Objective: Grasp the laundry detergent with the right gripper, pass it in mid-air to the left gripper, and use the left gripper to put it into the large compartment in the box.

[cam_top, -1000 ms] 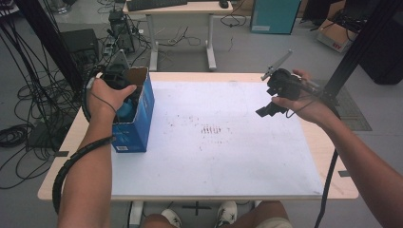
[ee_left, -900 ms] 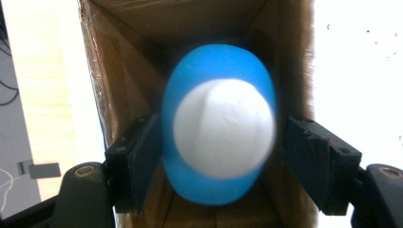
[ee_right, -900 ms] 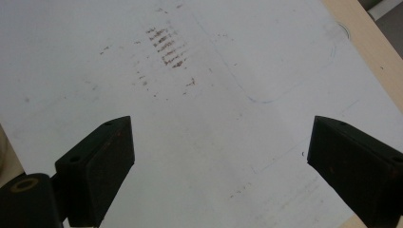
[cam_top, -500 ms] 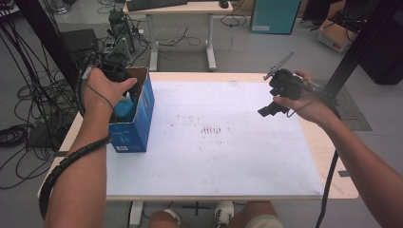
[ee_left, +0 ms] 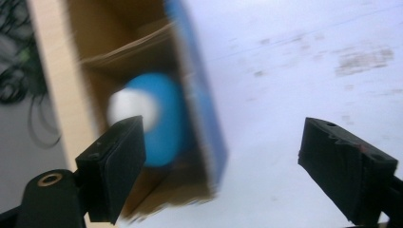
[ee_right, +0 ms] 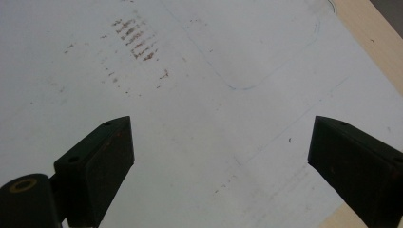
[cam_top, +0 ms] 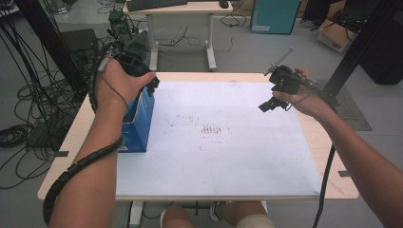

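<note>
An open-topped blue cardboard box (cam_top: 140,118) stands at the left edge of the white sheet (cam_top: 223,156). In the left gripper view a blue round-bodied object (ee_left: 166,123) with a white end lies inside the box (ee_left: 202,99). My left gripper (cam_top: 153,84) hovers over the box's top; its jaws have just been opening. They stand wide apart with nothing between them (ee_left: 223,133). My right gripper (cam_top: 275,103) hangs above the right side of the sheet, open and empty (ee_right: 218,128).
Dark smudges (cam_top: 211,129) mark the middle of the sheet, and a faint drawn outline (ee_right: 266,57) lies near its right side. The wooden table edge (cam_top: 340,166) frames the sheet. Cables (cam_top: 19,133) lie on the floor at left, and a desk (cam_top: 180,9) stands behind.
The left hand has lifted up out of the box top and shifted slightly right, its jaws spreading apart. The right hand has barely shifted.
</note>
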{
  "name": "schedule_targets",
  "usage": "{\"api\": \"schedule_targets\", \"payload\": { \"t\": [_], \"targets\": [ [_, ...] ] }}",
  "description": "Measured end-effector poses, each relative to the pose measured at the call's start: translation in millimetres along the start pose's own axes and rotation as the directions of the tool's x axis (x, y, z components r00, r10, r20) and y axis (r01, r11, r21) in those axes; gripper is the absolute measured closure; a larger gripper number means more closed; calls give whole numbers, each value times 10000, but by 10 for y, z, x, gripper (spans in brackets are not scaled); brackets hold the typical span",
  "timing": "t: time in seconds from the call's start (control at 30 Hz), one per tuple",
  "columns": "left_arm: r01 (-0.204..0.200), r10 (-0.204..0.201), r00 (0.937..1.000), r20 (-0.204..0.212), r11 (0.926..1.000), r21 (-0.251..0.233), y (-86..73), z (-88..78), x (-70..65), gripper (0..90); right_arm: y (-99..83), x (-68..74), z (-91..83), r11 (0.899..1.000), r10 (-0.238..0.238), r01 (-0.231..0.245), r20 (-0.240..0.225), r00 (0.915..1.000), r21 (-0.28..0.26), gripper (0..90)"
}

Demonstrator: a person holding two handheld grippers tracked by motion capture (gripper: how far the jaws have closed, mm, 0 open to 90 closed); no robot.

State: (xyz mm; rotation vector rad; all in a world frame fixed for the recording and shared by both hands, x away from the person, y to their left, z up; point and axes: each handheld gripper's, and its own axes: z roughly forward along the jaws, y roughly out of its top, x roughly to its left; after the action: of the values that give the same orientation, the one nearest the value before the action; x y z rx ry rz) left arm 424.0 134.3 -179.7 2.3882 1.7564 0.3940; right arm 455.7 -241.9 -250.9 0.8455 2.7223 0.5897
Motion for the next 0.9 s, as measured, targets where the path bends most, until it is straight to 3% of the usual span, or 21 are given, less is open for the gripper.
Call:
{"api": "schedule_targets", "payload": {
  "t": [0.1, 0.27, 0.47, 0.6, 0.9],
  "targets": [
    [-528, 527, 9982, 293, 9986, 15, 38, 25, -195, 138, 25, -42, -3, 9999, 101, -102, 68, 9999, 71, 81],
    [-1327, 1323, 9885, 727, 9912, 10, 120, 75, -504, 122, 83, -118, -42, 9994, 226, -231, 217, 9995, 243, 84],
    [-1987, 1998, 9713, 1293, 9798, -214, 195, 109, -776, 104, 135, -255, -88, 9979, 534, -544, 278, 9982, 339, 84],
    [-2336, 2332, 9620, 1419, 9722, -142, 204, 153, -881, 101, 158, -362, -108, 9960, 792, -807, 382, 9961, 395, 84],
    [-2468, 2468, 9564, 1558, 9689, -201, 207, 198, -962, 101, 225, -517, -170, 9947, 911, -936, 570, 9942, 431, 84]
  ]
}}
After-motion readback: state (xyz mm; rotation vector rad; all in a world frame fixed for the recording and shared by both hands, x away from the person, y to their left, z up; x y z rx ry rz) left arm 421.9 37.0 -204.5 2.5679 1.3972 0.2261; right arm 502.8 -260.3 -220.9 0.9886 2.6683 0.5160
